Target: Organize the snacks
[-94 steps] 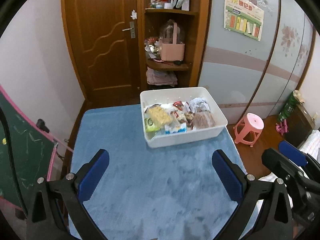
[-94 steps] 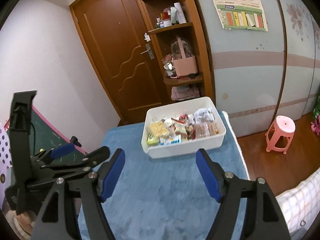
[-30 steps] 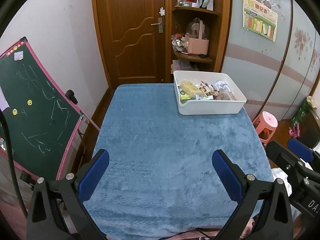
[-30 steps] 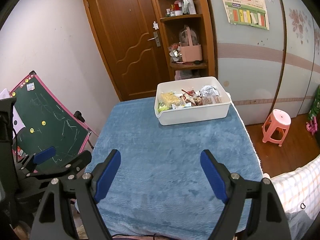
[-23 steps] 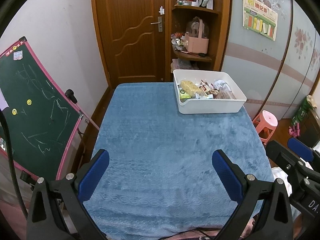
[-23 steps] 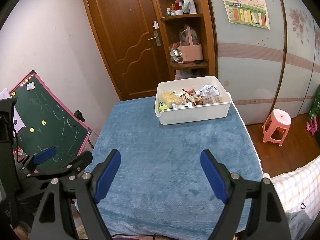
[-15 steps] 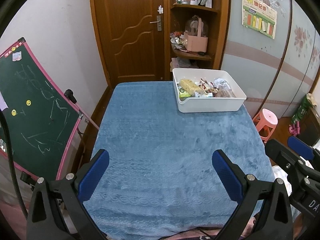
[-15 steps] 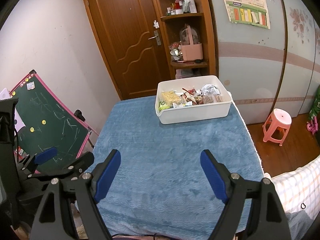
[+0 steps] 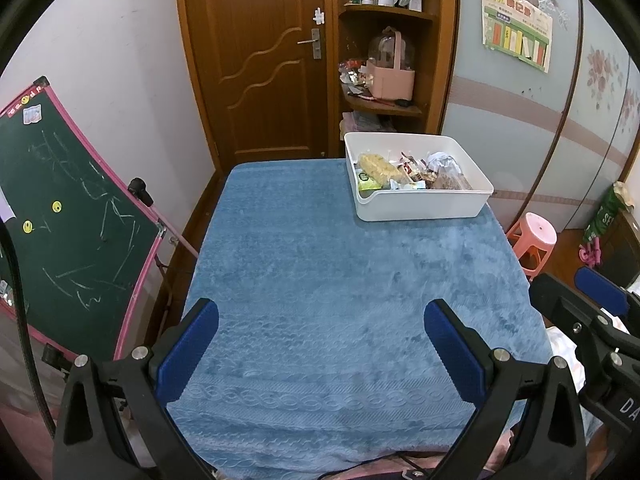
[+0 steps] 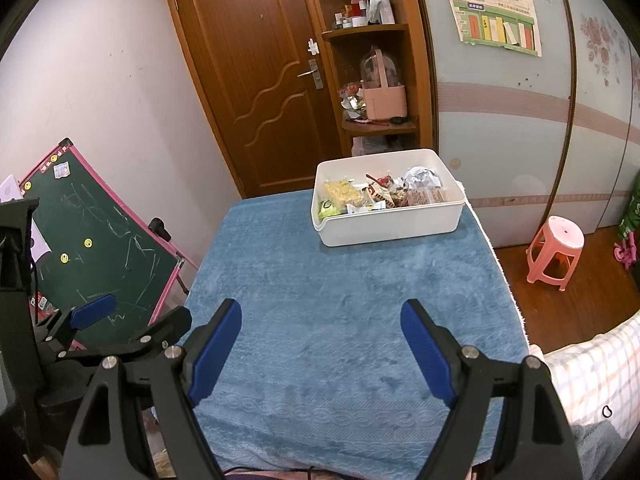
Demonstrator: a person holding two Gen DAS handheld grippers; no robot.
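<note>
Your two grippers hang over the near edge of a table covered with a blue blanket (image 9: 352, 280), both pointing down and forward across it. Your left gripper (image 9: 320, 344) has its blue pads spread wide with nothing between them, and your right gripper (image 10: 320, 340) stands just as wide and empty, the pair side by side with only bare blanket ahead. The white bin (image 9: 424, 204) sits at the far right corner of the surface, its right wall close to the right edge, with the snacks (image 9: 404, 172) heaped inside: a yellow pack at the left, red and silvery wrappers toward the right. From the bin to the near edge, and across to the left edge, the blanket lies open. Off the left edge leans a green chalkboard (image 9: 68, 216) in a pink frame; off the right edge stands a pink stool (image 10: 554, 252) on the wood floor. Beyond the far edge are a wooden door (image 9: 260, 60) and corner shelves (image 9: 384, 60).
</note>
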